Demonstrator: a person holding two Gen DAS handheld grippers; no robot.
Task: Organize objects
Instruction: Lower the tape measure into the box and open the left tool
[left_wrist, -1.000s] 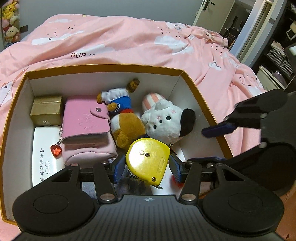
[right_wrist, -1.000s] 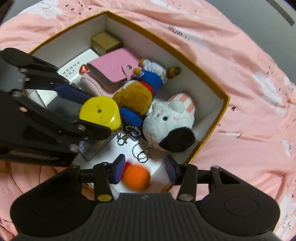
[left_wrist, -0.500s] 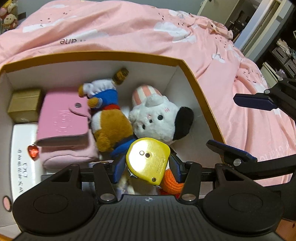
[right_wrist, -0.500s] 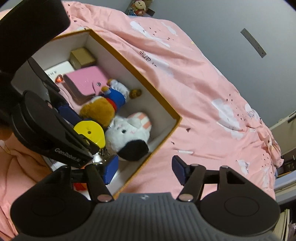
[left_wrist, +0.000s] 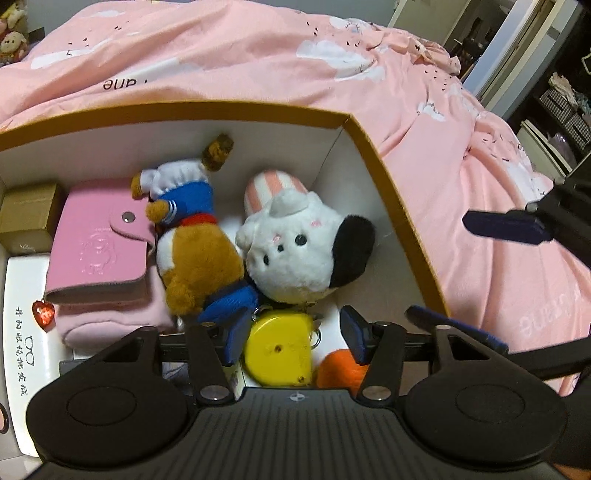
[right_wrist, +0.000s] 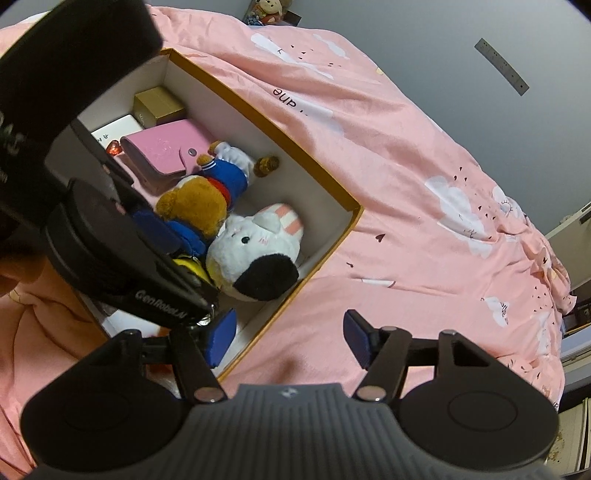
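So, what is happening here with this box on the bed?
A person is tidying small things into an open box on a pink bedcover. The left gripper is open, with a yellow tape measure lying between its fingers inside the box, beside an orange ball and two plush toys. The right gripper is open and empty, over the box's edge.

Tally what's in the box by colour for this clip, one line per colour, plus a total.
Pink: 2, card wallet and pouch under it
Yellow: 1, tape measure
Orange: 1, fuzzy ball
Gold: 1, small box
White: 2, flat case, white plush
Brown-and-blue: 1, bear plush
Total: 8
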